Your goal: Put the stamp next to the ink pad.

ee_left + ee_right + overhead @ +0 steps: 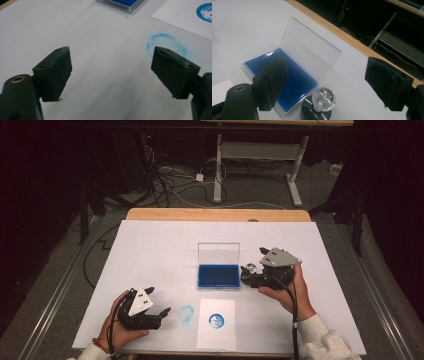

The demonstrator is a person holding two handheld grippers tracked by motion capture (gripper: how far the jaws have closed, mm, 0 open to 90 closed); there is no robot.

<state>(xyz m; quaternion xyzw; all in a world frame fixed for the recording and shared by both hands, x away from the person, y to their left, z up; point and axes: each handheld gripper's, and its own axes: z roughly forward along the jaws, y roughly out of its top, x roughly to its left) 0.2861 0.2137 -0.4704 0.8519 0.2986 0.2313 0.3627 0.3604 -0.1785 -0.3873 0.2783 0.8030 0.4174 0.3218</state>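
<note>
A blue ink pad point(218, 275) lies mid-table in a clear case with its lid standing open point(309, 53). Just right of it a round stamp with a crystal knob point(323, 99) stands upright on the table point(249, 270). My right gripper point(327, 60) hovers over the stamp, open, its pads point(387, 80) well clear of the knob. A white paper point(216, 336) near the front edge carries a round blue print point(216, 321). My left gripper point(111, 50) rests open at the front left point(157, 301), with nothing between its fingers.
A faint blue ring smudge point(165, 43) marks the white table cover point(150, 250) between the left gripper and the paper. The wooden table edge point(215, 214) runs along the back; beyond it are cables and a desk frame on the floor.
</note>
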